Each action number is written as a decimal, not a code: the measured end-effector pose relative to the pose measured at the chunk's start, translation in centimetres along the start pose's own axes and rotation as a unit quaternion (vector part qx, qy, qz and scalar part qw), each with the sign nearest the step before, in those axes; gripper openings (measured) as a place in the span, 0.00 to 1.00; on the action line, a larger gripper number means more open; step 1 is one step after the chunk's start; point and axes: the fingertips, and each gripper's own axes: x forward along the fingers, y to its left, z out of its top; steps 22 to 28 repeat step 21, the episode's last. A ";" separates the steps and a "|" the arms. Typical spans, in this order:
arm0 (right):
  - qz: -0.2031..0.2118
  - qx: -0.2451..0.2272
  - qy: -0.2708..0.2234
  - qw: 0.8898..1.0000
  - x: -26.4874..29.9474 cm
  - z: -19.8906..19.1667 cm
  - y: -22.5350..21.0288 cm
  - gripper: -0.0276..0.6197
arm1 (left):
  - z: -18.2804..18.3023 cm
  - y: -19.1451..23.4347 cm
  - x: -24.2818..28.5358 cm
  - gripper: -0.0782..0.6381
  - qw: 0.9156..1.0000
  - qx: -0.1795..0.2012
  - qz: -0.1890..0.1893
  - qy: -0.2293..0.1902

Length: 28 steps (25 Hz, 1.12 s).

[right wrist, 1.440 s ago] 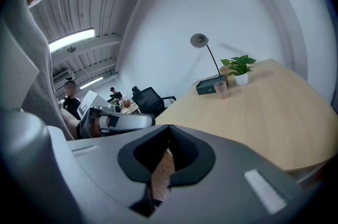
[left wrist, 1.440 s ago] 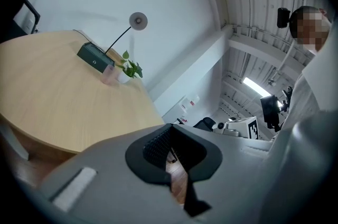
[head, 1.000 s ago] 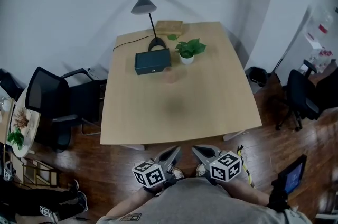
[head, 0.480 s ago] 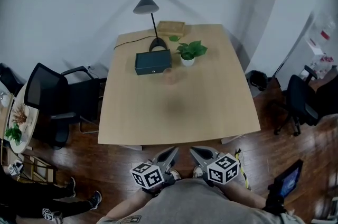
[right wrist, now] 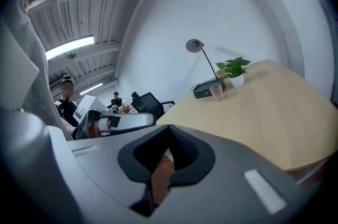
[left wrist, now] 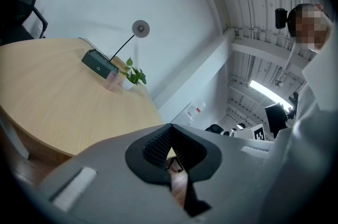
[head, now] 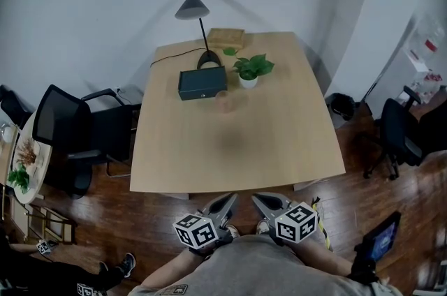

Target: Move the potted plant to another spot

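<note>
The small green leafy plant in a white round pot (head: pixel 247 74) stands upright at the 12 o'clock end of the pale wooden table (head: pixel 237 148), well apart from me. I judge it light but top-heavy. The pot looks glazed, so probably slippery and breakable, and the leaves are soft. I would grip the pot wall low, never the stems.

A translucent pinkish cup (head: pixel 224 100) stands near its 7 o'clock and a dark teal box (head: pixel 202 82) at its 9 o'clock. The black desk lamp (head: pixel 198 22) rises at its 10 o'clock, with a flat wooden block (head: pixel 225 37) at 11.

My left tongs (head: pixel 230 199) and right tongs (head: pixel 256 198) hang at the table's 6 o'clock edge, off the table. Both are pressed together and hold nothing.
</note>
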 end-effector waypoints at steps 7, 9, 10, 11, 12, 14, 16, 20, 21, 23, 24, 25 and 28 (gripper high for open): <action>0.004 -0.003 0.003 1.000 0.0 -0.1 0.1 0.05 | -0.2 0.1 -0.1 0.11 1.000 -0.001 0.004 0.001; 0.006 -0.005 0.002 1.000 0.1 -0.1 0.2 0.05 | -0.2 0.1 -0.2 0.11 1.000 0.000 0.005 0.001; 0.006 -0.005 0.001 1.000 0.2 0.0 0.2 0.05 | -0.2 0.1 -0.2 0.11 1.000 0.000 0.005 0.001; 0.007 -0.006 0.000 1.000 0.2 0.0 0.2 0.05 | -0.2 0.1 -0.3 0.11 1.000 0.000 0.006 0.000; 0.007 -0.005 0.000 1.000 0.3 0.1 0.2 0.05 | -0.2 0.1 -0.4 0.11 1.000 0.000 0.007 0.000; 0.009 -0.004 0.000 1.000 0.3 0.2 0.3 0.05 | -0.2 0.1 -0.4 0.11 1.000 -0.001 0.009 -0.001; 0.012 -0.004 0.002 1.000 0.3 0.1 0.3 0.05 | -0.3 0.1 -0.4 0.11 1.000 -0.003 0.010 0.000; 0.013 -0.003 0.008 1.000 0.4 -0.2 0.4 0.05 | -0.4 0.1 -0.3 0.11 1.000 -0.003 0.010 0.007; 0.013 -0.002 0.009 1.000 0.4 -0.3 0.5 0.05 | -0.5 0.1 -0.3 0.11 1.000 -0.002 0.009 0.010; 0.013 -0.002 0.009 1.000 0.4 -0.3 0.5 0.05 | -0.5 0.1 -0.3 0.11 1.000 -0.002 0.009 0.010; 0.013 -0.002 0.009 1.000 0.4 -0.3 0.5 0.05 | -0.5 0.1 -0.3 0.11 1.000 -0.002 0.009 0.010; 0.013 -0.002 0.009 1.000 0.4 -0.3 0.5 0.05 | -0.5 0.1 -0.3 0.11 1.000 -0.002 0.009 0.010; 0.013 -0.002 0.009 1.000 0.4 -0.3 0.5 0.05 | -0.5 0.1 -0.3 0.11 1.000 -0.002 0.009 0.010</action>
